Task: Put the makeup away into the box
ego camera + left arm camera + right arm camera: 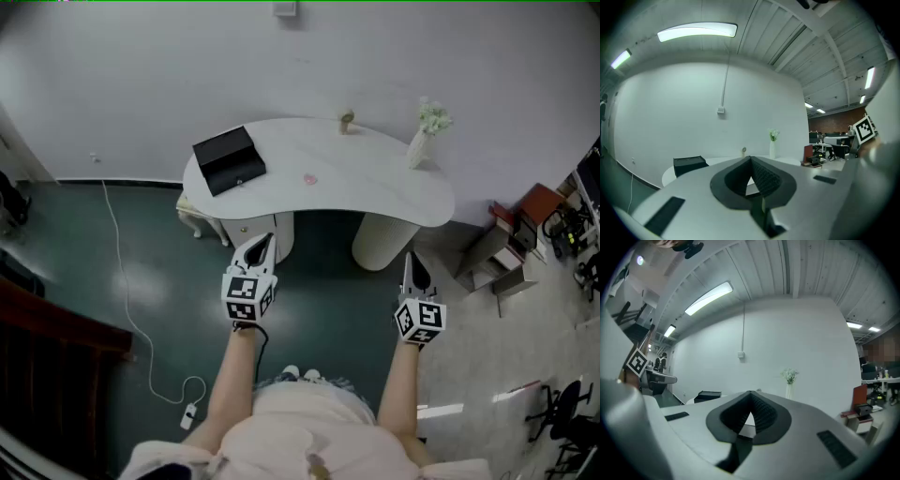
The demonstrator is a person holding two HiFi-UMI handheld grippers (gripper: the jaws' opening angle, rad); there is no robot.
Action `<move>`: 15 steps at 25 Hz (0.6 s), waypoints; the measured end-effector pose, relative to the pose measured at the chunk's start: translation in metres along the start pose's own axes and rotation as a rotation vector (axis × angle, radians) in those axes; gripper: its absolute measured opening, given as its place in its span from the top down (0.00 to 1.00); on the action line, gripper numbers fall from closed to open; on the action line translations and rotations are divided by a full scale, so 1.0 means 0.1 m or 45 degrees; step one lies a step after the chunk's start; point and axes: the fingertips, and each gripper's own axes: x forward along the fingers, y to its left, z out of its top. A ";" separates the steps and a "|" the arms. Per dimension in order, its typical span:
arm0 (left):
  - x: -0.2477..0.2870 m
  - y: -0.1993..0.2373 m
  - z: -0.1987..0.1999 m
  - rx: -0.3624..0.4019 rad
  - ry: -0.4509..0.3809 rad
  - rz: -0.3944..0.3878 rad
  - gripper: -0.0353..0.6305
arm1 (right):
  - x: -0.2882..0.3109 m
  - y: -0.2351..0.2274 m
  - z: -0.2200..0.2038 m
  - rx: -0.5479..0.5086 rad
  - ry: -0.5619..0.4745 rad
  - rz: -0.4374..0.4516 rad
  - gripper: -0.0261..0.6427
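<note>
Black box sits at the left end of the white table, with a small pink makeup piece mid-table. Left gripper and right gripper are both closed, empty, short of the table. Risk: the piece looks tiny and flat, so a pinch may slip.

From my feed, the box is a low black rectangular thing on the left end of the white table, turned at an angle to the table's edge. I honestly can't tell from up here whether it's open or closed. The only makeup I can pick out is one tiny pink makeup piece lying near the middle of the tabletop, right of the box and not touching it. It's too small to say what it is.
</note>
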 end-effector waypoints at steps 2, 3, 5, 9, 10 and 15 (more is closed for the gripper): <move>-0.02 0.00 0.01 0.003 0.008 -0.003 0.91 | -0.02 0.03 0.00 0.005 0.005 -0.002 0.94; -0.03 0.00 0.01 0.004 0.011 -0.005 0.91 | -0.02 0.04 0.00 0.006 0.007 -0.002 0.94; -0.04 -0.01 0.01 0.002 0.011 -0.009 0.91 | -0.04 0.06 -0.01 0.006 0.009 0.000 0.94; -0.05 -0.03 0.01 0.000 0.007 -0.017 0.91 | -0.07 0.09 -0.02 0.009 0.014 0.002 0.94; -0.05 -0.03 0.01 -0.002 0.006 -0.018 0.91 | -0.08 0.10 -0.03 0.010 0.016 0.003 0.94; -0.06 -0.04 -0.02 -0.009 0.014 -0.025 0.91 | -0.11 0.14 -0.02 0.010 0.019 0.015 0.94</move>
